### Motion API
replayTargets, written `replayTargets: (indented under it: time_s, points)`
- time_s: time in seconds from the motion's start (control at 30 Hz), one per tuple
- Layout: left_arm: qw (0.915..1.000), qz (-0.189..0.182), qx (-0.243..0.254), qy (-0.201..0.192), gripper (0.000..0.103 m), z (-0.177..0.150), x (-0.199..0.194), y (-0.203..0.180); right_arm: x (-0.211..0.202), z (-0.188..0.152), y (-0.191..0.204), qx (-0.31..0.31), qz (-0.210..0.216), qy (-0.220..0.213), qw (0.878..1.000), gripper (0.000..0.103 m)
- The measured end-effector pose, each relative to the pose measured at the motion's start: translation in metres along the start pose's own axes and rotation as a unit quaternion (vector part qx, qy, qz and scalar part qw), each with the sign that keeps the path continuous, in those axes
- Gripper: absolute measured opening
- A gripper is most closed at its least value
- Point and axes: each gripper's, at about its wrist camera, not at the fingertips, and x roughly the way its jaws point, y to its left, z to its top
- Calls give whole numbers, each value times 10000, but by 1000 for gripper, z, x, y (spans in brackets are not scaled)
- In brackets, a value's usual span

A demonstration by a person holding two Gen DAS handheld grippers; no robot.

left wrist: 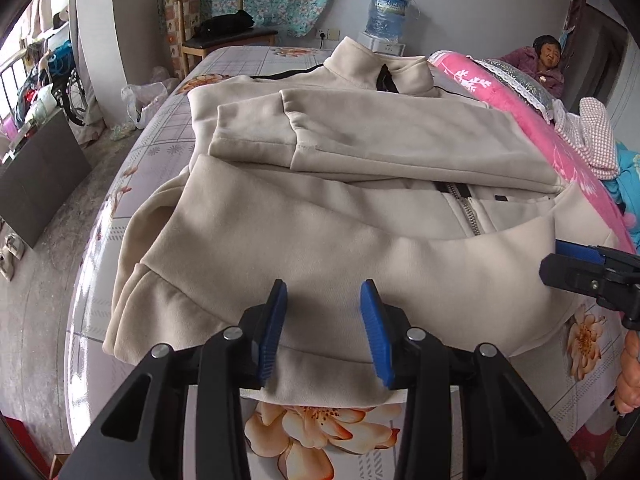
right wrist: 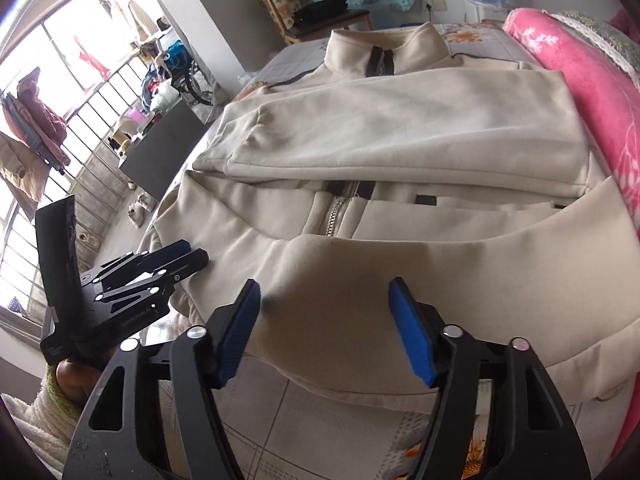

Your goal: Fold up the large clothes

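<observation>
A cream fleece zip-front jacket with a stand collar lies flat on a bed covered by a grey checked sheet with orange flower prints. Both sleeves are folded across the chest, and the collar points away from the cameras.

The left wrist view alone shows a blue water-dispenser bottle beyond the collar and a seated person in a purple top behind a pink floral quilt. The right wrist view alone shows a barred window with hanging clothes at left. Both views include a wooden chair with a dark seat.

The left gripper has its blue-padded fingers spread apart, one on each side of the jacket's bottom hem; whether the pads touch the cloth cannot be told. No fabric is pinched between them. In the right wrist view the same gripper sits at the hem's left corner.

The right gripper is likewise spread wide over the hem, clamping nothing.
</observation>
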Motion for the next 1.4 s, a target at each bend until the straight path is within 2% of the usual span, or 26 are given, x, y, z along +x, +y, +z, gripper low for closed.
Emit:
replayTargets:
  time_s: [0.03, 0.1, 0.13, 0.17, 0.2, 0.27, 0.33, 0.47, 0.57, 0.63, 0.73, 0.8, 0.9, 0.97, 1.07, 1.2, 1.3, 1.4]
  points:
    - [9997, 206, 100, -43, 30, -2, 0, -5, 5, 0, -1, 36, -40, 63, 10000, 46]
    - [9986, 464, 229, -140, 24, -3, 1, -10, 12, -2, -5, 156, -70, 133, 9998, 25]
    - [9981, 535, 265, -173, 18, -3, 2, -11, 13, -2, -7, 240, 25, 126, 9996, 19]
    - [9977, 567, 315, -192, 9, -3, 3, -12, 11, -2, -8, 271, 56, 88, 9996, 5]
    - [9975, 575, 340, -212, 5, -2, 2, -12, 9, -1, -6, 251, 34, 38, 9997, 3]
    - [9981, 509, 254, -239, 2, -1, -1, -8, -2, 0, 0, 132, -30, -130, 9998, 3]
    - [9978, 445, 180, -464, 2, 2, -14, -5, -18, 4, 10, -39, -118, -385, 9992, 2]
    - [9910, 622, 208, -1167, 2, 14, -47, -5, -41, 15, 25, -267, -276, -906, 9951, 2]
    - [9876, 782, 273, -1337, 2, 26, -46, -6, -34, 27, 28, -328, -440, -1099, 9924, 2]
    - [9885, 795, 279, -1255, 2, 30, -30, -5, -20, 34, 24, -300, -546, -1109, 9919, 2]
    - [9921, 844, 383, -846, 4, 29, 4, -4, 7, 38, 13, -262, -689, -915, 9931, 2]
    - [9942, 803, 286, -657, 5, 25, 17, 2, 25, 37, 7, -291, -797, -767, 9934, 2]
    - [9955, 595, -53, -733, 5, 22, 5, 18, 36, 32, 2, -291, -831, -655, 9940, 2]
    - [9945, 454, -244, -907, 5, 19, -13, 33, 27, 32, 5, -312, -838, -782, 9929, 2]
    - [9923, 563, -486, -994, 7, 15, -30, 57, 19, 36, 11, -489, -925, -1024, 9892, 2]
    - [9933, 716, -715, -565, 18, 11, -20, 86, 45, 33, 1, -499, -950, -721, 9916, 3]
    - [9958, 452, -772, -217, 26, 8, -12, 95, 43, 32, -2, -451, -861, -777, 9922, 3]
    - [9960, 216, -853, -125, 29, 4, -7, 98, 43, 31, -3, -448, -822, -757, 9927, 3]
